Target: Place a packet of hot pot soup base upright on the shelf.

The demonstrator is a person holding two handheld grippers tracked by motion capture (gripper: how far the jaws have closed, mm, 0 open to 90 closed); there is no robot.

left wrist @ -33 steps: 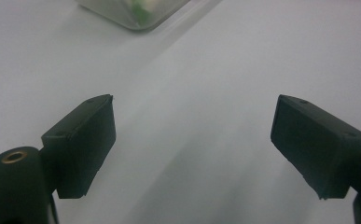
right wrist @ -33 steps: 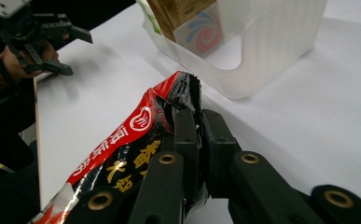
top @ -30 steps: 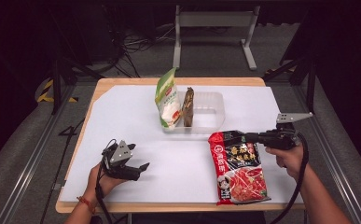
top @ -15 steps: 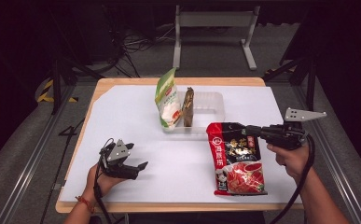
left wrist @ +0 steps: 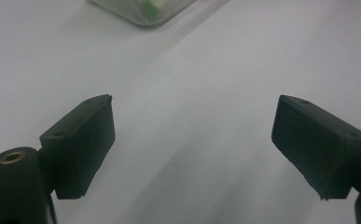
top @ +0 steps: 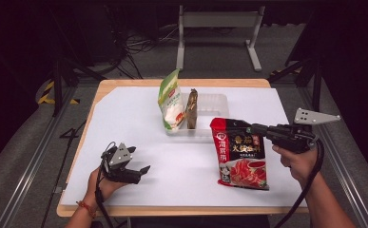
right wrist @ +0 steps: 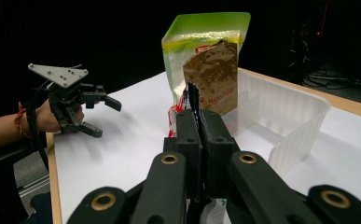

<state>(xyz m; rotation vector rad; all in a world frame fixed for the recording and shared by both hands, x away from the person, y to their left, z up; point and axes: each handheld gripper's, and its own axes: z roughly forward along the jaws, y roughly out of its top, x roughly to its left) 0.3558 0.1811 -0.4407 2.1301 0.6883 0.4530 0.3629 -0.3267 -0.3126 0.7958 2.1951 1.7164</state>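
At the right side of the bench we see our right hand-held gripper clenched on the top edge of the red sauce packet, its lower end resting near the clear tray. Our left hand-held gripper rests released.

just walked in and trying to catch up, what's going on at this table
A person is working with a handheld gripper in each hand. The right gripper has its jaws shut on the top edge of a red hotpot seasoning pouch, lifting that end while the bottom rests on the white table. Behind it, a clear plastic bin holds a green-and-white pouch and a brown packet, both upright. The left gripper sits near the front left of the table, jaws open and holding nothing.
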